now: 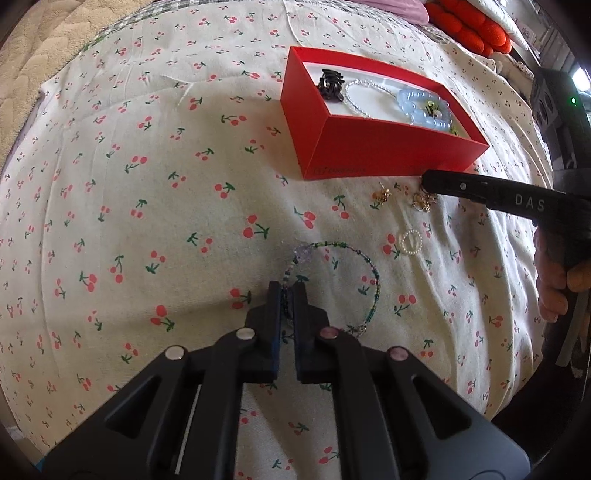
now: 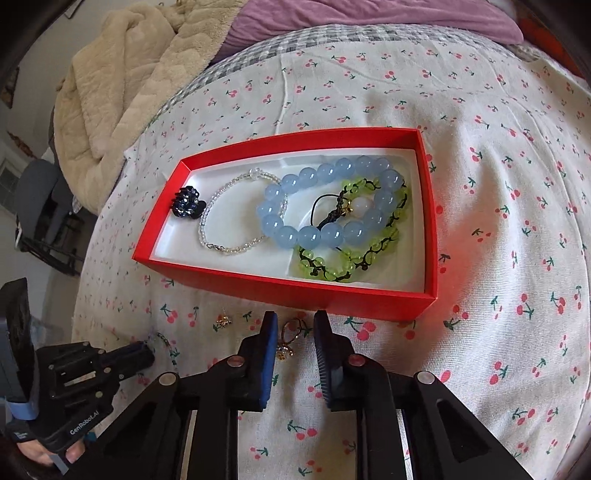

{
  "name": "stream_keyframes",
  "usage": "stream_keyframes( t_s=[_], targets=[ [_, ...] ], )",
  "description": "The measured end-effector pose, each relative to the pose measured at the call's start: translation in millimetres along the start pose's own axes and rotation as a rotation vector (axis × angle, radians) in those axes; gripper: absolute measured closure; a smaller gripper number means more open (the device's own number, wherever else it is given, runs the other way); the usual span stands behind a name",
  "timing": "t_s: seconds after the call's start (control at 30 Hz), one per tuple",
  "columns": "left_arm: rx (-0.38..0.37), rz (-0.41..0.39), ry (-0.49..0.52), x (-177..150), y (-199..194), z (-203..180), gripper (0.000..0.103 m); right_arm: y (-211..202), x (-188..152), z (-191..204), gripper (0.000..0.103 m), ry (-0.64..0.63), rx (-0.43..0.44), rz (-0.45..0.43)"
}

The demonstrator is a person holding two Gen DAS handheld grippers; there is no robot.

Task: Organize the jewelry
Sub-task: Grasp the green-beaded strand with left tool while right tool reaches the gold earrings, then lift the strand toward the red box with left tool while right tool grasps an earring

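Observation:
A red box (image 1: 384, 155) (image 2: 291, 288) with a white lining lies on the cherry-print cloth. It holds a blue bead bracelet (image 2: 321, 199), a green bead bracelet (image 2: 369, 251), a clear bead bracelet (image 2: 229, 214) and a dark hair clip (image 2: 186, 203). My left gripper (image 1: 287, 291) is shut on a green bead bracelet (image 1: 369, 269) lying on the cloth. My right gripper (image 2: 293, 325) is open, its fingers on either side of a gold earring (image 2: 291, 332) in front of the box. A second gold earring (image 1: 382, 195) (image 2: 223, 320) and a small pearl ring (image 1: 410, 242) lie nearby.
The cherry-print cloth (image 1: 147, 221) covers a bed. A beige blanket (image 2: 122, 85) and a purple cover (image 2: 369, 18) lie at the far edge. An orange cushion (image 1: 472, 26) sits at the back right. A black device (image 1: 554, 110) with a green light stands at the right.

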State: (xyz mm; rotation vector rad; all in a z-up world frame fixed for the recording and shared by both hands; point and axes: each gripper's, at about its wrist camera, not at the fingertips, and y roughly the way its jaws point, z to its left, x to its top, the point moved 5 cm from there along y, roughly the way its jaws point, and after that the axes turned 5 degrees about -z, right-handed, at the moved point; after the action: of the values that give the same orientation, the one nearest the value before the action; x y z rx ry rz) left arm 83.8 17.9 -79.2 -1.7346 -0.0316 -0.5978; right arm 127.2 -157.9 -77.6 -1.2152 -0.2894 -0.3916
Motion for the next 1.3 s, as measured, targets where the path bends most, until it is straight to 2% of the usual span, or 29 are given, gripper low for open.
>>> stream_keyframes(
  t_s=[0.1, 0.23, 0.6, 0.77, 0.8, 0.87, 0.97, 1.0, 1.03, 1.1, 1.2, 1.3],
  targets=[
    [0.011, 0.008, 0.019, -1.6, 5.2, -1.8, 0.096, 4.8, -2.7, 2.9, 0.094, -0.014, -0.008, 0.009],
    [0.021, 0.005, 0.038, -1.9, 7.0, -4.4, 0.096, 2.2, -3.7, 2.2, 0.097, -0.018, -0.01, 0.003],
    [0.014, -0.027, 0.027, 4.9, 1.6, -13.0, 0.099, -21.4, -4.9, 2.3, 0.099, -0.019, -0.004, -0.019],
    [0.008, -0.047, 0.021, 7.0, -5.5, -14.9, 0.099, -28.9, -7.5, 3.2, 0.098, -0.007, 0.024, -0.014],
    [0.008, -0.048, 0.021, 7.3, -6.0, -15.7, 0.099, -29.6, -8.1, 1.5, 0.097, 0.001, 0.023, -0.011],
    [0.008, -0.048, 0.02, 7.1, -5.6, -16.0, 0.099, -28.9, -9.0, -2.4, 0.084, 0.019, 0.014, -0.001],
    [0.009, -0.044, 0.018, 6.8, -4.4, -14.9, 0.099, -25.5, -10.3, -8.9, 0.08, 0.058, 0.023, 0.021],
    [0.009, -0.043, 0.016, 6.9, -3.9, -14.4, 0.099, -24.4, -10.2, -10.2, 0.074, 0.07, 0.029, 0.024],
    [0.009, -0.042, 0.014, 7.1, -3.6, -13.9, 0.099, -23.9, -10.1, -11.2, 0.059, 0.08, 0.035, 0.025],
    [0.008, -0.042, 0.013, 7.1, -3.7, -13.6, 0.099, -23.1, -9.9, -11.4, 0.045, 0.099, 0.046, 0.019],
    [0.006, -0.043, 0.01, 6.8, -3.8, -12.2, 0.099, -20.4, -9.9, -5.6, 0.047, 0.079, 0.055, 0.023],
    [0.005, -0.041, 0.009, 7.2, -3.2, -11.4, 0.099, -13.9, -11.9, 2.1, 0.06, 0.048, 0.049, 0.036]
  ],
)
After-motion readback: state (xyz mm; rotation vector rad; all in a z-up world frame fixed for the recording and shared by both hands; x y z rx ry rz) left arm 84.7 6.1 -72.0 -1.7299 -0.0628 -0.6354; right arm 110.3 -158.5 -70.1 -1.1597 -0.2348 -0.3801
